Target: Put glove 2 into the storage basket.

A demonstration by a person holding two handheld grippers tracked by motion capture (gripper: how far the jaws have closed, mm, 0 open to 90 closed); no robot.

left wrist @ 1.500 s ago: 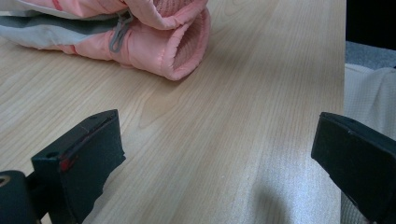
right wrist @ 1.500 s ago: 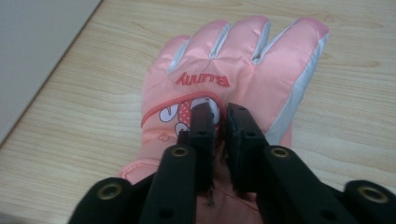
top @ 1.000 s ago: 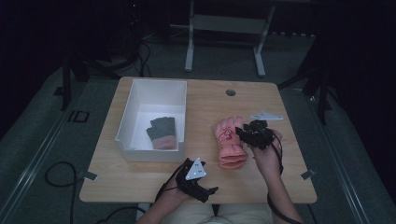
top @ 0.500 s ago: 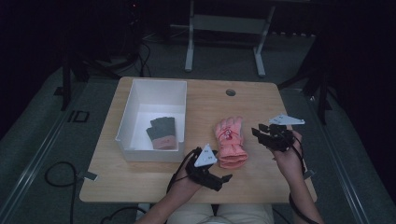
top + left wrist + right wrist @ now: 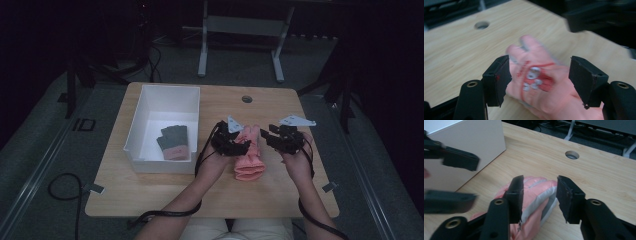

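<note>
The left gripper, moved up from the counter edge, narrows its released jaws around the pink glove while the right gripper hovers beside it, jaws unclenched.

A pink glove lies flat on the wooden counter, just beside the white bin, fingers pointing away from the person and cuff toward them. Its back faces up and bears a red patch with small white shapes, seen blurred in the left gripper view. In the right gripper view pale grey strips run along its fingers. It looks soft and slightly rumpled.
</note>
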